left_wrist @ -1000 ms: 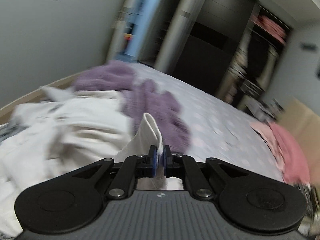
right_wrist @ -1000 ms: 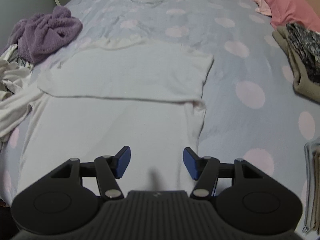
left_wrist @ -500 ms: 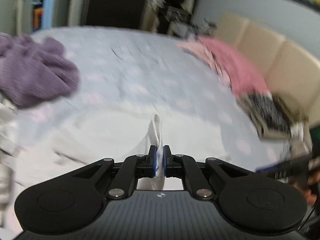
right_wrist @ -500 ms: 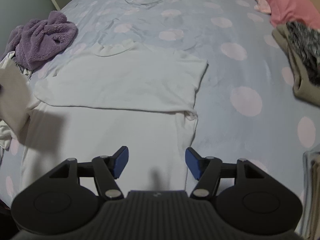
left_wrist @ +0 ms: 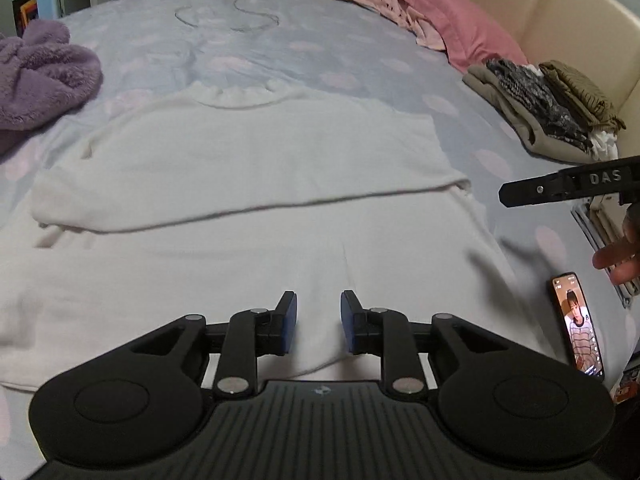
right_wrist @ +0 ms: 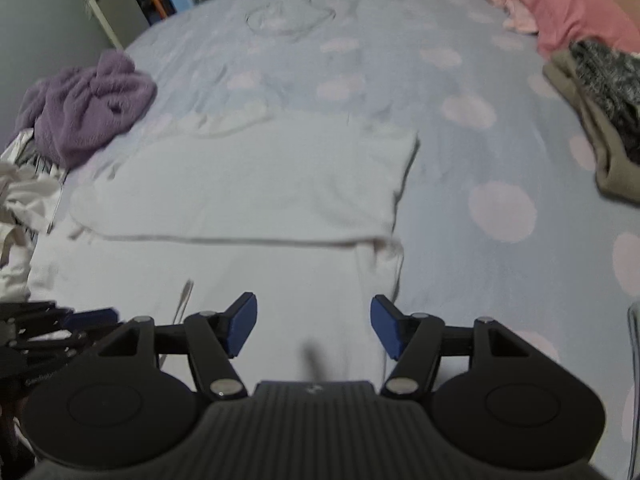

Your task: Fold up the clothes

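Note:
A white long-sleeved top (left_wrist: 256,184) lies flat on the bed, its sleeves folded across the chest and its collar at the far end; it also shows in the right wrist view (right_wrist: 256,200). My left gripper (left_wrist: 317,322) is open and empty, low over the top's near hem. My right gripper (right_wrist: 312,326) is open and empty over the near right part of the top. The right gripper's side shows in the left wrist view (left_wrist: 568,186), and the left gripper shows at the right wrist view's left edge (right_wrist: 60,324).
The bed sheet (left_wrist: 360,40) is pale blue with pink dots. A purple fleece (left_wrist: 40,76) lies far left, white clothes (right_wrist: 20,200) at the left. Folded clothes (left_wrist: 544,108) and a pink pillow (left_wrist: 452,28) lie right. A phone (left_wrist: 578,326) rests near right.
My left gripper swung from the left clothes pile over the top, carrying a white sleeve, laid it down and opened. My right gripper stayed open, shifting slightly.

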Available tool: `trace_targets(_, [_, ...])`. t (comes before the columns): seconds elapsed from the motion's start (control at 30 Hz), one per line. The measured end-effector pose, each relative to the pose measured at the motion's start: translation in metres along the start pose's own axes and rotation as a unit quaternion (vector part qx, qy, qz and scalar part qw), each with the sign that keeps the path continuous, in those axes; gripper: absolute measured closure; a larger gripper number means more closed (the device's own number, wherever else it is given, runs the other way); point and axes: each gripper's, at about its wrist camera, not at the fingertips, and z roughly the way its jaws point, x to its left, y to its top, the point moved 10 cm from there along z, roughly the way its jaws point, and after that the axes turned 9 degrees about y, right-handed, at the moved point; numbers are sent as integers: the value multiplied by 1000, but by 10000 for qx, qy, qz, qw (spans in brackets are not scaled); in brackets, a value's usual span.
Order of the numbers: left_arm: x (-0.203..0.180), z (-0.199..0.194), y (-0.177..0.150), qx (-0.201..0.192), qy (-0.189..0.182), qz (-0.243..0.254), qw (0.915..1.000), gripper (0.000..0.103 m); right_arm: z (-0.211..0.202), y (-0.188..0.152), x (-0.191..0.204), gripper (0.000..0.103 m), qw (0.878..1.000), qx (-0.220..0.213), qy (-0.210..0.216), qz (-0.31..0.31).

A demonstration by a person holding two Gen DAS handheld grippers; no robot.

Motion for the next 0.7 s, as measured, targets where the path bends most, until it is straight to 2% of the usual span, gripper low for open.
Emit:
trace_targets(0.1, [9, -9, 9, 89, -55, -67, 9999, 73, 0, 3, 2, 37, 9998, -29, 190, 24])
trace_targets(0.13, [15, -13, 13, 72, 34, -75, 9999, 62, 0, 4, 3, 37, 9998, -24, 194, 11])
trace_targets(0.17, [25, -19, 15, 45, 187, -48, 9998, 57, 1, 4, 4, 37, 9998, -20, 198, -1])
trace_targets(0.33, [78, -45, 16, 78, 729, -10, 9973, 57, -1, 15, 5, 37, 9999, 85, 45, -86])
trace_targets(0.5, [134, -61, 19, 3, 1195, -418, 9920, 56, -9, 36, 5, 37, 9999, 60, -12, 87])
trace_targets(0.7, [183, -56, 21, 43, 1497, -1038, 9833, 56, 16, 26, 32, 37, 9988, 482, 114, -16])
